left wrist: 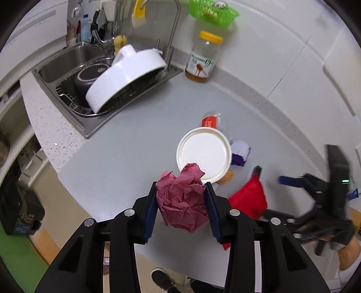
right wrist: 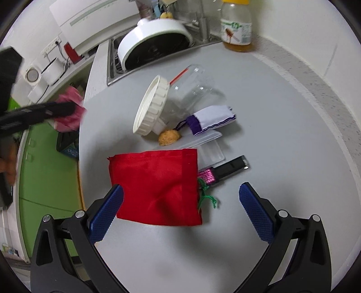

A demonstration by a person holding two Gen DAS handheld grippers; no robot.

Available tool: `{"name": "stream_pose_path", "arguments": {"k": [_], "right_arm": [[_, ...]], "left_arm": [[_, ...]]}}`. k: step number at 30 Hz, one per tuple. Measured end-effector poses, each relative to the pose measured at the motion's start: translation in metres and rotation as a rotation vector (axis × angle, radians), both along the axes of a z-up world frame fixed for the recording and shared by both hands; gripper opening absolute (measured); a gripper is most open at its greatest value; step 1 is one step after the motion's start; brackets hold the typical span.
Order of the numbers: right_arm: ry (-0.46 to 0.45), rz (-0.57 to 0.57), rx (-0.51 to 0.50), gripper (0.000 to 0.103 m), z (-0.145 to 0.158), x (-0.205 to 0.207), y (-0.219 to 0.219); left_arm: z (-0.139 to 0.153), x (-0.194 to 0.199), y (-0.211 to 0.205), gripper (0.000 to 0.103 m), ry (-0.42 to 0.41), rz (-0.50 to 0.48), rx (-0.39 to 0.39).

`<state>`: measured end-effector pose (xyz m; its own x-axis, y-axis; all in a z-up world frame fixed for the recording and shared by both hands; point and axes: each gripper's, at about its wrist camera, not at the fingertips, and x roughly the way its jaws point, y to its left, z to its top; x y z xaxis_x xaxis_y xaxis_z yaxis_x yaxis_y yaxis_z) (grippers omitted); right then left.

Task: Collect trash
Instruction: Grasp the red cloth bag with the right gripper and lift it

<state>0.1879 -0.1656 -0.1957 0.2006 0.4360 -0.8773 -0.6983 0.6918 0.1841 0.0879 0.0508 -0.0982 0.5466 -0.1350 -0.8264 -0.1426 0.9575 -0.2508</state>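
My left gripper (left wrist: 181,193) is shut on a crumpled pink paper ball (left wrist: 182,200), held above the counter near its front edge; that ball (right wrist: 71,108) also shows at the left of the right wrist view. My right gripper (right wrist: 180,202) stands open above a red cloth pouch (right wrist: 155,187), its pads apart from the cloth. Beyond the pouch lie a clear jar with a white lid (right wrist: 151,106), a brown food scrap (right wrist: 169,137), a white and purple pouch (right wrist: 212,119), a clear plastic tray (right wrist: 209,146) and a black and pink stick (right wrist: 225,171).
A sink (left wrist: 67,58) at the back left holds a dish rack with a big white lid (left wrist: 126,74) and a dark pot. A honey jar (left wrist: 203,56) stands by the wall, below a green basket (left wrist: 214,11). The counter edge (right wrist: 81,139) drops to a green floor.
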Motion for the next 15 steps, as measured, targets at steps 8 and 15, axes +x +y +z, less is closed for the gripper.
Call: {"name": "stream_pose_path", "arguments": {"k": [8, 15], "right_arm": [[0.030, 0.042, -0.025, 0.049, -0.019, 0.003, 0.010], [-0.003, 0.048, 0.005, 0.004, 0.000, -0.005, 0.000]], "left_arm": [[0.004, -0.017, 0.006, 0.039, -0.013, 0.032, -0.027], [0.011, -0.025, -0.001, 0.039, -0.028, 0.039, -0.034]]}}
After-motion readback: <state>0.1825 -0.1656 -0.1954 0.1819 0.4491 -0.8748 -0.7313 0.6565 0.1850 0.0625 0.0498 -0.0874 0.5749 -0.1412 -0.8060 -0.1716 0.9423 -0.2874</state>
